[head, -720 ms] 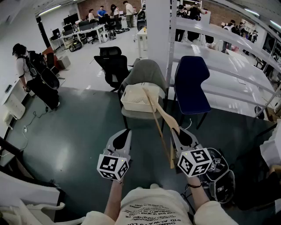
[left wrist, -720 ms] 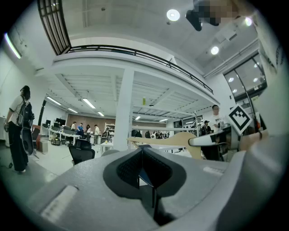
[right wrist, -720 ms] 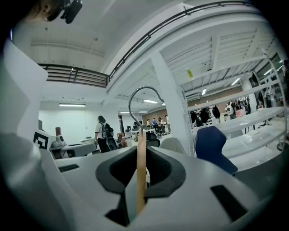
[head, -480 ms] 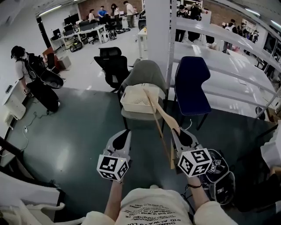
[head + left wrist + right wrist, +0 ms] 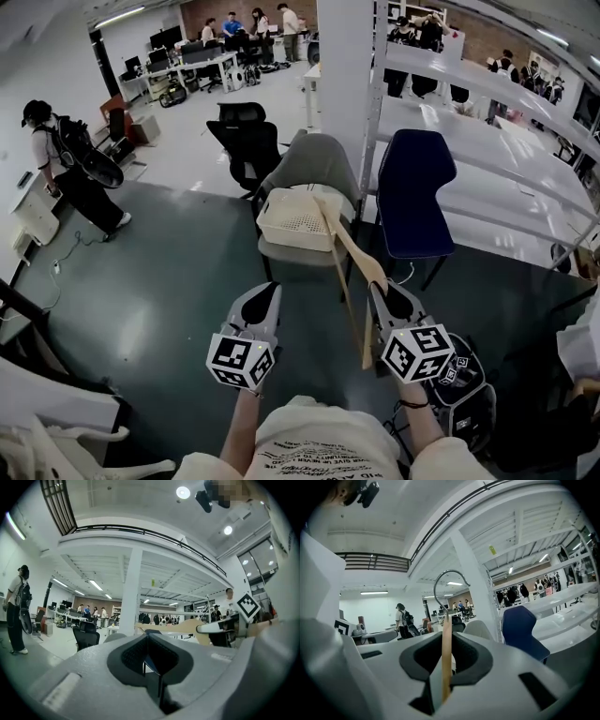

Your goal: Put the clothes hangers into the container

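Nearest the person, the left claw (image 5: pixel 265 291) is held level with its jaws closed on each other and nothing between them. Just beside it, the right claw (image 5: pixel 382 289) is clamped on a wooden hanger (image 5: pixel 358 255). The right gripper view shows the wood standing edge-on between the pads, with the metal hook (image 5: pixel 451 571) curling above and ahead of it. From the head view the grip looks to sit low on one curved arm, so most of the frame, crossbar included, reaches forward and up from the claw. The hanger looks light and rigid, so it should not bend or sag, though its smooth finish may let it slip or swing round a narrow pinch. Because it is long, it will probably lever against the pads. A hold on the flat of the wood nearer the neck would likely balance better than one out at a tip. The bare wire hook is a poor place to pinch. Beyond the hanger's far end a cream perforated basket (image 5: pixel 286 239) rests on the seat of a grey chair (image 5: pixel 314 161); it appears empty, and its holes or rim could catch the hook as it goes in. A dark blue chair (image 5: pixel 412 187) stands just to the right of that.
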Demonstrator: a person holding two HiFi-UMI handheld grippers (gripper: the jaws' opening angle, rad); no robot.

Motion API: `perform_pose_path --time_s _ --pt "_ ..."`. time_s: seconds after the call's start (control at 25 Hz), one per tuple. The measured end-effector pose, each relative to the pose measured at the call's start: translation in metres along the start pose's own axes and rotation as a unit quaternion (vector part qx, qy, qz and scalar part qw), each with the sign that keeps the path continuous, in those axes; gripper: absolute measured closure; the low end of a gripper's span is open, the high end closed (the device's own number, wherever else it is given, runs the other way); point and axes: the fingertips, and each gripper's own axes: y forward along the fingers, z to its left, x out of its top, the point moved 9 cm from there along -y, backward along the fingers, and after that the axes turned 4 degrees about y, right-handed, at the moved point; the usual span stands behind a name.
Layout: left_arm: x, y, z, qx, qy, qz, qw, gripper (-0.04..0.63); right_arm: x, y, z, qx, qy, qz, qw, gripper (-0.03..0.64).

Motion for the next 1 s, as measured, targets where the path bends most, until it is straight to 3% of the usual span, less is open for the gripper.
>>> perform_pose_path --time_s 0.48,1.0 --pt "-0.009 0.023 0.016 0.020 -0.003 0.024 0.9995 0.572 -0.007 0.034 -0.029 0.004 0.028 0.021 0.999 0.561" --pt "-0.015 0.117 0.118 0.022 -0.015 0.030 0.9992 0.572 0.017 0.166 -0.052 -0.009 0.037 0.029 0.999 0.561"
